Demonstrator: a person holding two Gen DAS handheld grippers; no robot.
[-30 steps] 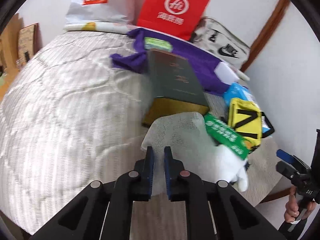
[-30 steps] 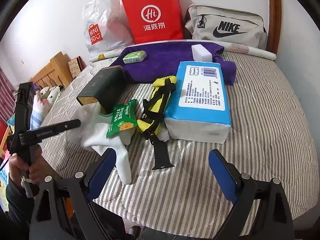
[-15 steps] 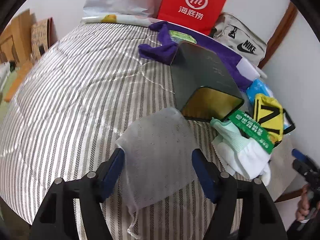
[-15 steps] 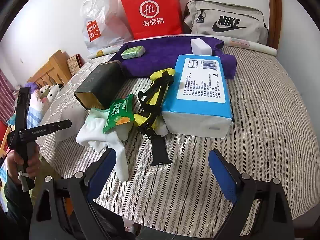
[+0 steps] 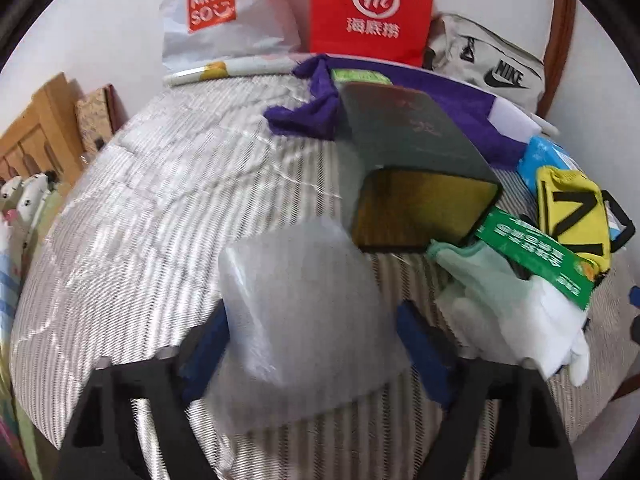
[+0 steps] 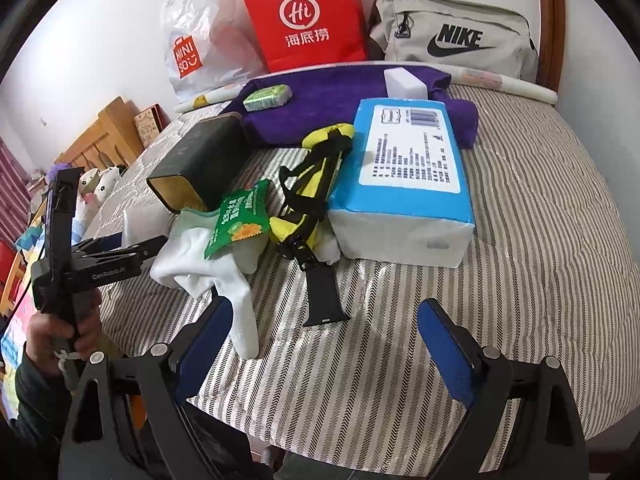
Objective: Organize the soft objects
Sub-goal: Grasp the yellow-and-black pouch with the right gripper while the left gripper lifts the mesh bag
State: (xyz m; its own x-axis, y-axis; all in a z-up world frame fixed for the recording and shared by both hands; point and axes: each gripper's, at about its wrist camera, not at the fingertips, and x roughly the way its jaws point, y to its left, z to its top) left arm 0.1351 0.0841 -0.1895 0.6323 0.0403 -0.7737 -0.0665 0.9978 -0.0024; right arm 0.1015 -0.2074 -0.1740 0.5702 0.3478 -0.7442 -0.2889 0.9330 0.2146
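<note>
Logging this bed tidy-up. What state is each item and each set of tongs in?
Left tongs: open, astride the white cloth.
Right tongs: open, empty.
Dark tin: on its side.
Tissue pack: lying flat.
White socks: crumpled, under the green packet.

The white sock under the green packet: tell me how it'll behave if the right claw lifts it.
The white sock lies crumpled and draped over the striped bedcover, so it will probably hang limp. It looks thin, likely light. The green packet rests on it and may slide off.
</note>
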